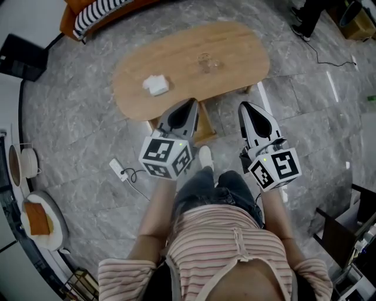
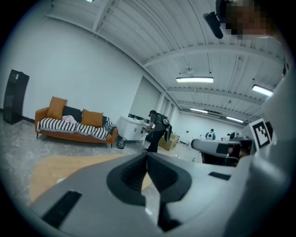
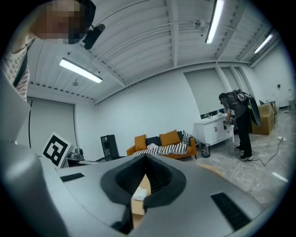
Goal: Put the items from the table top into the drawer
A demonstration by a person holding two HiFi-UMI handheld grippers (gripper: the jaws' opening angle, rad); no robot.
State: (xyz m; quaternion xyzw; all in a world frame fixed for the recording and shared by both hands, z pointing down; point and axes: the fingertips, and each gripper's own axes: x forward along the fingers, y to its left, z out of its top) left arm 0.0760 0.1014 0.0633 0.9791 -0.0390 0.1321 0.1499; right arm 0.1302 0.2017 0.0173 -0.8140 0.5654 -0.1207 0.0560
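Seen from the head view, the oval wooden tabletop [image 1: 235, 47] lies at 12 o'clock from the person, on a grey stone floor. Two things sit on it. A white wad [image 1: 155, 84], soft and crumpled like tissue or cloth, lies toward the tabletop's 8 o'clock edge. A small clear object [image 1: 208, 62], glassy and hard to make out, sits near the middle, at about 2 o'clock from the wad and well apart from it.

The left claw [image 1: 192, 103] has its jaws pressed together on nothing. Its tip is over the tabletop's near edge, at about 4 o'clock from the wad. The right claw [image 1: 242, 107] is likewise pressed together and empty, level with the left one and just off the near edge.

An orange sofa [image 1: 88, 14] with a striped cover stands at 11 o'clock.
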